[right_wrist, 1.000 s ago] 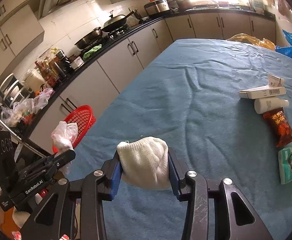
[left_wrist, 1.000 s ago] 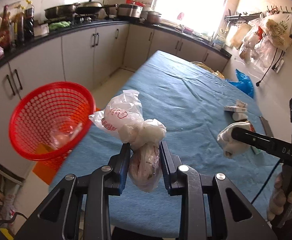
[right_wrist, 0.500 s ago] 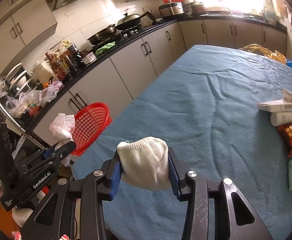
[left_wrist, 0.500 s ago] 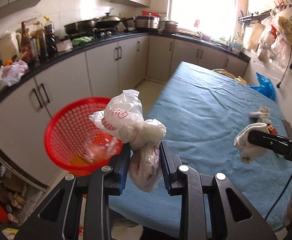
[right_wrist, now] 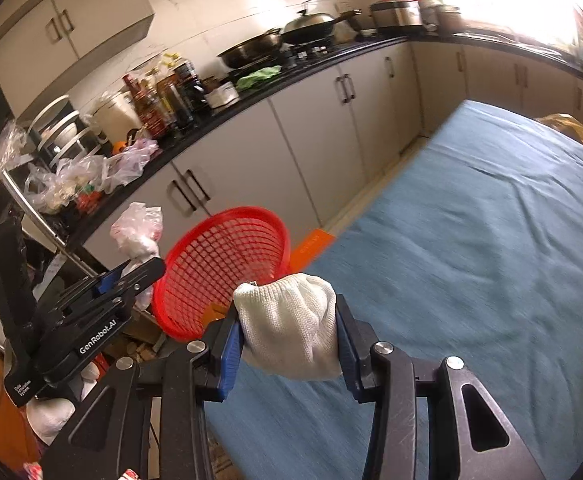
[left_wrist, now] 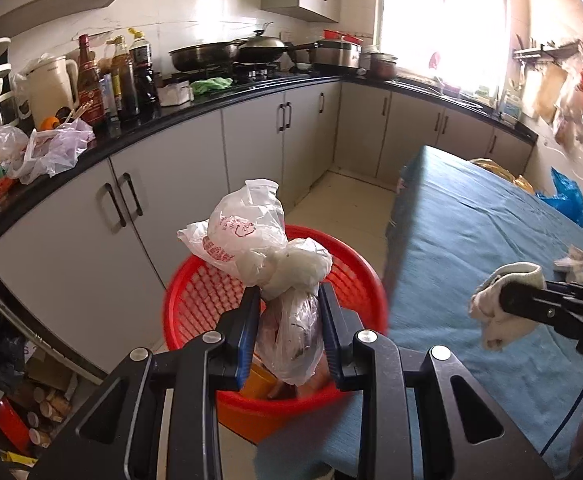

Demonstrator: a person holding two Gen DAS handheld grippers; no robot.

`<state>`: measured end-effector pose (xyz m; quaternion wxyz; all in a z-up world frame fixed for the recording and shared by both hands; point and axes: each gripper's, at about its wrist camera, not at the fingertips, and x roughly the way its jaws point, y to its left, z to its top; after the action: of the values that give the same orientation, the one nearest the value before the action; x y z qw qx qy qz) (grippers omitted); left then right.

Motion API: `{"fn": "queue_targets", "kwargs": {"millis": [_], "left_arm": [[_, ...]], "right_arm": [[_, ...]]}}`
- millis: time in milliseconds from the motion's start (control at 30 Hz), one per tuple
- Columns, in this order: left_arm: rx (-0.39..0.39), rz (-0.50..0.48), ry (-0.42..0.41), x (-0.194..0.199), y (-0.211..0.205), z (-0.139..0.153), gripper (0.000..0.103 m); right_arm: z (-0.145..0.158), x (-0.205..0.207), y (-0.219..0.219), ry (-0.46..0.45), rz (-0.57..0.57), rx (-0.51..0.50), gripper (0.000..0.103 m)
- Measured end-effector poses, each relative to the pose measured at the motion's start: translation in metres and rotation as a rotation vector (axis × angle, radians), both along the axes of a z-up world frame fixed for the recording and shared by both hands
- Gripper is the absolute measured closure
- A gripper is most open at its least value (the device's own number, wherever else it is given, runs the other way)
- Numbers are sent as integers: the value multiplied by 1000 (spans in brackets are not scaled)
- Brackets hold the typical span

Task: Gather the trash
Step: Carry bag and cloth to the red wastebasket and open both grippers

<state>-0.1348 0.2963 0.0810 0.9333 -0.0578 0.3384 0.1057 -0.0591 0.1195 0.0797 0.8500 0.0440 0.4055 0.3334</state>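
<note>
The knotted plastic bag (left_wrist: 269, 264), light and crinkly, is pinched below its knot by the left claw (left_wrist: 289, 332). A soft white cloth (right_wrist: 291, 328), probably a glove, is squeezed in the right claw (right_wrist: 289, 340), red basket (right_wrist: 227, 264) at 11 o'clock.

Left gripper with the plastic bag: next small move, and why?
Probably open the left gripper and drop the knotted plastic bag. In the left wrist view the bag hangs in line with the mouth of the red basket, its lower end in front of the basket's inside. If depth is off, ease forward first. The right gripper, shut on the white cloth, is not yet over the basket.
</note>
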Motion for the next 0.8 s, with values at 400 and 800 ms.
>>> {"fn": "queue_targets", "kwargs": {"millis": [400, 800], "left_arm": [[-116, 2, 15, 23, 48, -13, 69], [-87, 14, -7, 7, 49, -10, 46]], "right_arm": [[-24, 49, 80, 72, 35, 41, 42], [-33, 49, 58, 105, -15, 42, 33]]}}
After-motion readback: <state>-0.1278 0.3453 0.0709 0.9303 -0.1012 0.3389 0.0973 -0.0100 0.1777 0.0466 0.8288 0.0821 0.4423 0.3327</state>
